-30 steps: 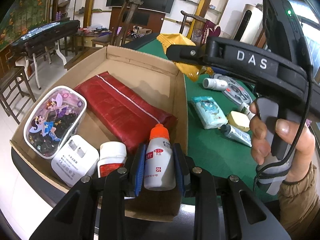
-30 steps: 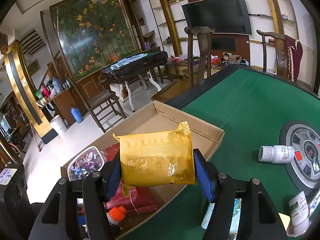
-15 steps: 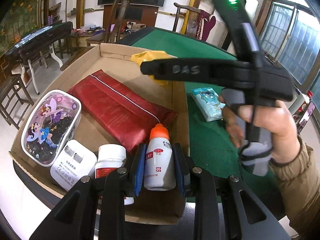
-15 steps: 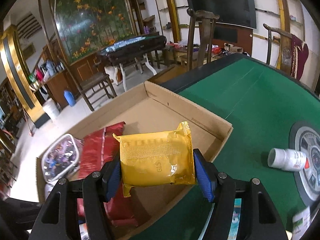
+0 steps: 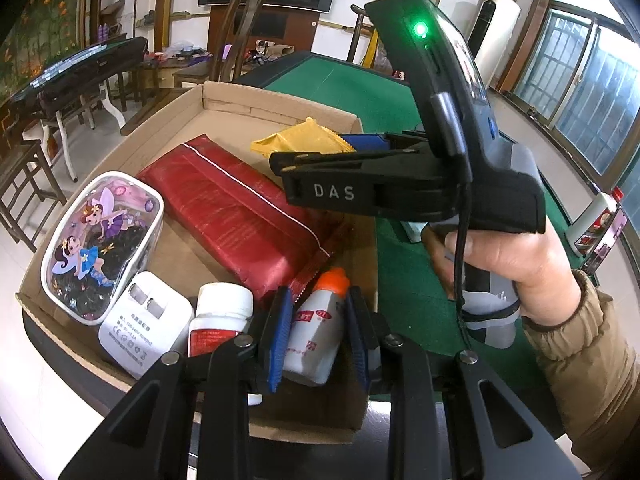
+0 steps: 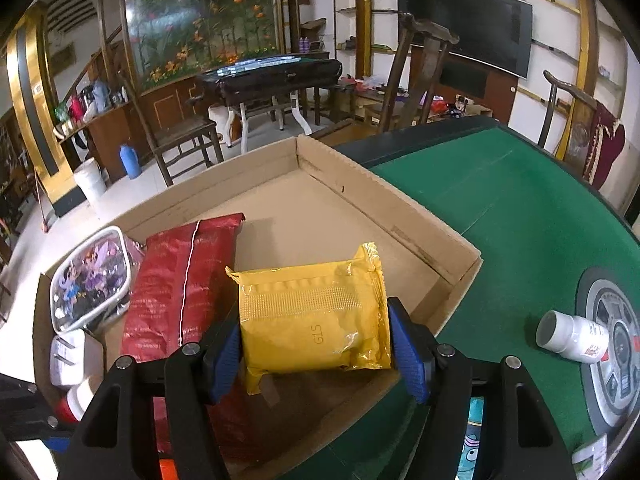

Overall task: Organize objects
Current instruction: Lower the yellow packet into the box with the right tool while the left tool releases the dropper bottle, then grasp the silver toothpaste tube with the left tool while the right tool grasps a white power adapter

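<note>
My left gripper (image 5: 316,320) is shut on a small white bottle with an orange cap (image 5: 320,320), held upright over the near right corner of the cardboard box (image 5: 280,104). A yellow foil packet (image 6: 312,320) sits between the blue pads of my right gripper (image 6: 316,340), low inside the box beside a red pouch (image 6: 176,280). Both pads still touch the packet, and the jaws are opening. In the left wrist view the yellow packet (image 5: 300,140) shows just past the right gripper's fingers, above the red pouch (image 5: 240,216).
In the box also lie a fairy-print case (image 5: 100,240), a white charger (image 5: 144,320) and a white bottle with a red label (image 5: 220,320). On the green table (image 6: 520,200) a white bottle (image 6: 572,336) lies on a round inset disc (image 6: 616,380).
My right gripper has come down and left from above the box's far corner into the box, carrying the yellow packet. The left gripper and its bottle have stayed put.
</note>
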A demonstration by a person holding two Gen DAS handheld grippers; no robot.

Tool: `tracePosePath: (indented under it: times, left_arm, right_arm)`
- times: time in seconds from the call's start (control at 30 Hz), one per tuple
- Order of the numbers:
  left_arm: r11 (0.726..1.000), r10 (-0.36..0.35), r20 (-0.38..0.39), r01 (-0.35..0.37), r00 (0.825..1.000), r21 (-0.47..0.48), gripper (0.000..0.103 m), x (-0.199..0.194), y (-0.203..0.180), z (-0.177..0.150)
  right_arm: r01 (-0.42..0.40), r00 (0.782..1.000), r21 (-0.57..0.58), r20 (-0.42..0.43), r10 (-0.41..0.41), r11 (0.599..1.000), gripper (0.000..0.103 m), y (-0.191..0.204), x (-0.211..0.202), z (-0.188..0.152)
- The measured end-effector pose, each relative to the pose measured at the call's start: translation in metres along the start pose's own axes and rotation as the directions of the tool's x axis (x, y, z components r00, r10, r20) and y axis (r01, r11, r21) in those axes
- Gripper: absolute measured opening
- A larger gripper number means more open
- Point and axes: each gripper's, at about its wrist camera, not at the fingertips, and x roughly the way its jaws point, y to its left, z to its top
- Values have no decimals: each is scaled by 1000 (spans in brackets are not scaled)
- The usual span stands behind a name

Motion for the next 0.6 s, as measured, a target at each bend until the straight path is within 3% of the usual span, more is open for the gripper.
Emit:
tracePosePath:
  times: [0.17, 0.33, 0.6]
  left_arm:
    - [1000, -2, 8, 2, 1000, -7, 31, -5, 0, 1]
    - [999, -9, 35, 10, 999, -38, 52, -14, 3, 1]
    - [999, -26, 81, 29, 996, -29, 63, -26, -11, 0]
  right_arm:
    - [-26, 1000, 1, -5, 26, 1000, 79, 2, -7, -1]
    - [-36, 999, 40, 20, 35, 999, 88, -5, -26, -1]
    - [-31, 999, 145, 30, 27, 989, 103, -39, -68, -27]
